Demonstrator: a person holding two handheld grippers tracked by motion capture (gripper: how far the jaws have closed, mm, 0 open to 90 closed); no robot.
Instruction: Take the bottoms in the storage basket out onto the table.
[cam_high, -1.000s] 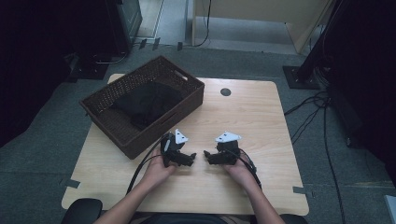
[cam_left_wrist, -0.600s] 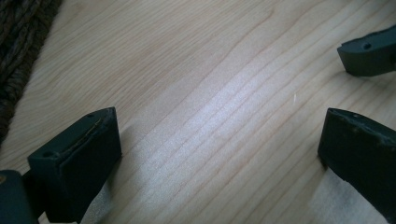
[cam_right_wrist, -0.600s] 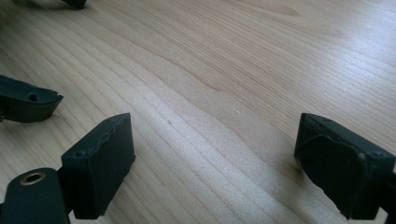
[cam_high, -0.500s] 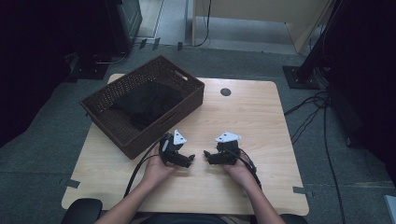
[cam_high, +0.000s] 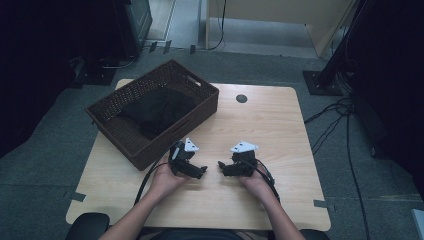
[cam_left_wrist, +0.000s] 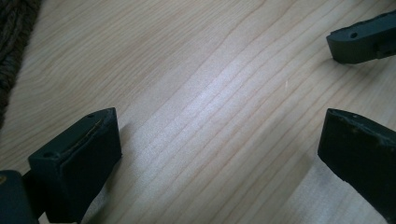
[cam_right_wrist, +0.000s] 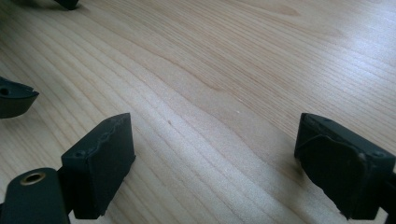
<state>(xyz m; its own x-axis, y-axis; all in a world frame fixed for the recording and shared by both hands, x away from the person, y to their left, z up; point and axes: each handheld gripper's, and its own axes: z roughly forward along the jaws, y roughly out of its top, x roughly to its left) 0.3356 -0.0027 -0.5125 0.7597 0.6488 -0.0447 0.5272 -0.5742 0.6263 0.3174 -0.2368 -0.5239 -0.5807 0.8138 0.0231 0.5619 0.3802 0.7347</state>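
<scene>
Resting on the table (cam_high: 280, 130), both grippers (cam_high: 202, 172) (cam_high: 220, 165) have jaws spread.

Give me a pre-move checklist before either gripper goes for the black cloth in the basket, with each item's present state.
1. Left gripper open and holding nothing: ok; in the left gripper view its jaws stand wide apart over bare wood.
2. Right gripper open and holding nothing: ok; jaws wide apart in the right gripper view.
3. Grippers apart from each other: ok, but their tips face each other closely over the table.
4. Black cloth lying inside the basket: ok, reachable from above.
5. Left gripper's cable free of the basket: cannot tell; it runs near the basket's front corner.
6. Cloth snagged on the weave: cannot tell.
</scene>
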